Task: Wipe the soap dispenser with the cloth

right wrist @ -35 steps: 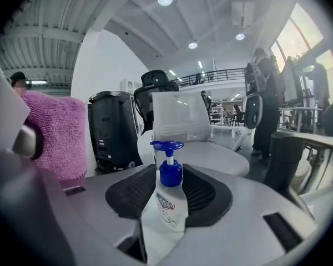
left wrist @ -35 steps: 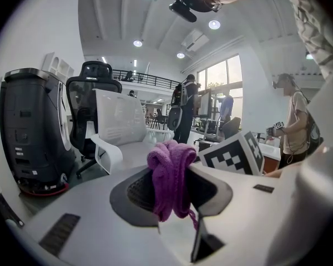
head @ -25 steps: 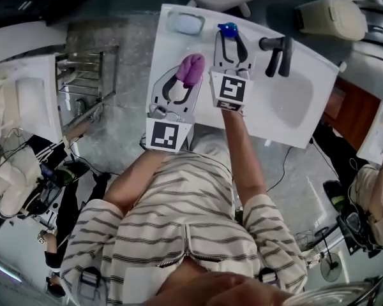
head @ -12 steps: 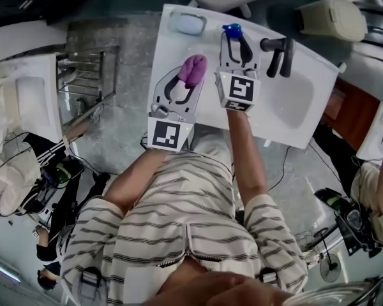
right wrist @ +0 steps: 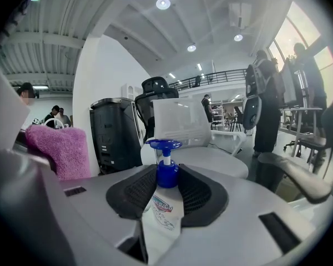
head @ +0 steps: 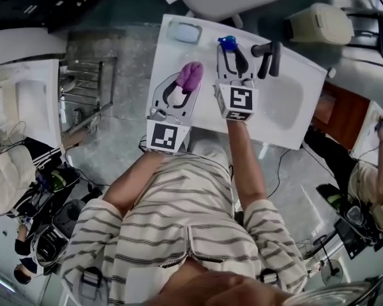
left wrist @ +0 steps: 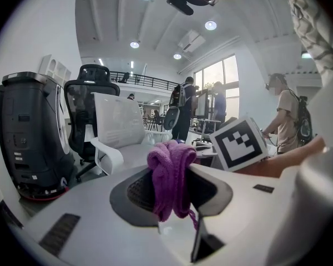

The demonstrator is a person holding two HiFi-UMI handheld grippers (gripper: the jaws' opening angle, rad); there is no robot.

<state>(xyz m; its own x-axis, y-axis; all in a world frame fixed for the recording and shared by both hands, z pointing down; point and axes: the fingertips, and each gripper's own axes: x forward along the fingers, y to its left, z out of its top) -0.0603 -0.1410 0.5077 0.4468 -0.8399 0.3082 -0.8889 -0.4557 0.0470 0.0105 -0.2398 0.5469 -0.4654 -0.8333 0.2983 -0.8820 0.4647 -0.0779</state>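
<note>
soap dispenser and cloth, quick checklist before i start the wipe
1. Cloth gripped by the left hand-held gripper: ok, the jaws are shut on the bunched purple cloth.
2. Soap dispenser gripped by the right hand-held gripper: ok, the pads press on its blue collar and shoulders.
3. Dispenser upright: ok, the pump head is on top.
4. Cloth touching the dispenser: not ok, the head view shows them apart.
5. Dispenser base off the counter: cannot tell, the gripper hides the base.
</note>
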